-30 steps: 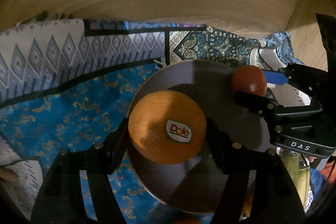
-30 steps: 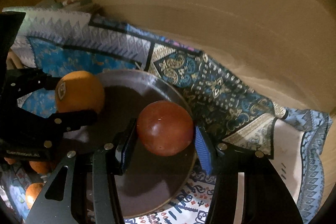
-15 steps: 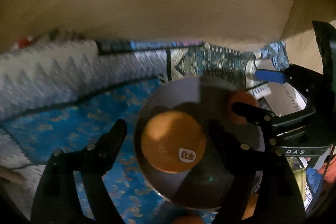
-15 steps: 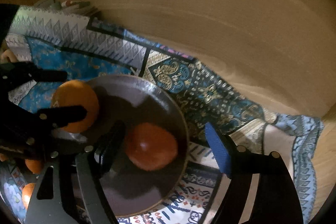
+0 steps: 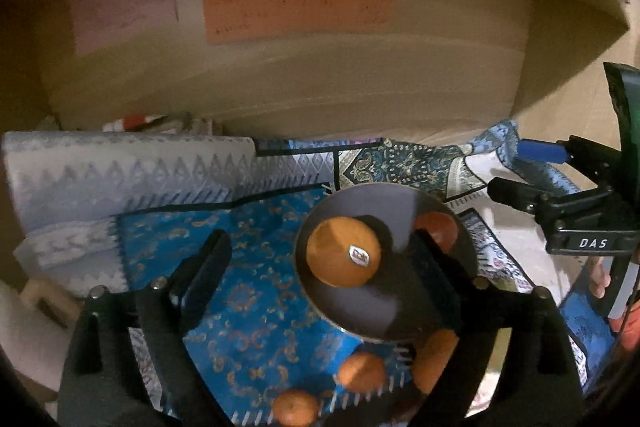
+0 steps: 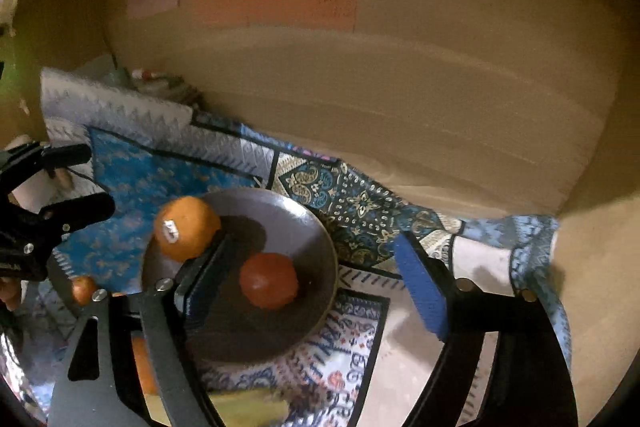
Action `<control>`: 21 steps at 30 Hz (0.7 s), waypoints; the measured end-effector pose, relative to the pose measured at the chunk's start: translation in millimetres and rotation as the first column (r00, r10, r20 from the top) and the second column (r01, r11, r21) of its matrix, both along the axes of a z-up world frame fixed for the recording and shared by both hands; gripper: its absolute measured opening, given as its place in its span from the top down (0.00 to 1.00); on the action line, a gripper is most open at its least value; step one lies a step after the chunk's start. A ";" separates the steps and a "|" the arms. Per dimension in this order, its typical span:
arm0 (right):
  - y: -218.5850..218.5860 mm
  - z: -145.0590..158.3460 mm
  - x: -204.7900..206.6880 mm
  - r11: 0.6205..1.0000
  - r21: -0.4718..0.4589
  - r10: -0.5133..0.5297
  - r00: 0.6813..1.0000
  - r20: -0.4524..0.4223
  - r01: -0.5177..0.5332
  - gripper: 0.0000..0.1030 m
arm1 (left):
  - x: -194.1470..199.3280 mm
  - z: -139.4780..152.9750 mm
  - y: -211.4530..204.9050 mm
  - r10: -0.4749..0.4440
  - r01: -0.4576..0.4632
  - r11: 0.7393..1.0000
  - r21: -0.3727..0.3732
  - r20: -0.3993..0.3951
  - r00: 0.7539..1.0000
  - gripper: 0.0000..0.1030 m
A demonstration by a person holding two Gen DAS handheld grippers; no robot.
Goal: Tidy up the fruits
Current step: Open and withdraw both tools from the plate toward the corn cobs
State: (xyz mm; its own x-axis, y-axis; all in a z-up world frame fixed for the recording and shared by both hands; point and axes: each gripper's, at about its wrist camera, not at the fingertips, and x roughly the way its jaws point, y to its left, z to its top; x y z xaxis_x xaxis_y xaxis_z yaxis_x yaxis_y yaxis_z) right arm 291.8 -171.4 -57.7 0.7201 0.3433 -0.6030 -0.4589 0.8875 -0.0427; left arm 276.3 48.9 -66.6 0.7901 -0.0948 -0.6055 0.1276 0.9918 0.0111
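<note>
Dark plate [image 5: 356,327] holds the stickered orange [image 5: 343,251] at ten o'clock, red-orange fruit [image 6: 269,286] near centre; left gripper [image 5: 320,267] and right gripper [image 6: 308,275], jaws opening, grip nothing; lift clear without nudging either, then fetch the mandarins [image 5: 361,372] at six o'clock.

left tongs [image 5: 320,267]: jaws opening, nothing gripped | right tongs [image 6: 312,279]: jaws opening, nothing gripped
</note>
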 end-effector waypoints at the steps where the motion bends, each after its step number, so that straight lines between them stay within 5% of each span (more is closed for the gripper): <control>1: -1.4 2.2 -7.7 1.000 0.006 -0.004 1.000 0.008 0.004 0.19 | -8.1 1.5 0.4 -0.003 0.003 1.000 -0.003 0.009 1.000 0.08; 11: -7.5 -6.8 -74.8 0.998 0.048 -0.045 0.998 0.034 0.043 0.18 | -70.9 -13.1 -7.9 -0.040 0.040 0.999 0.004 0.007 0.999 0.07; 21: -9.3 -50.0 -122.7 0.995 0.076 -0.064 0.996 -0.057 0.068 0.17 | -111.8 -51.0 -21.0 -0.077 0.075 0.996 -0.042 -0.068 0.995 0.07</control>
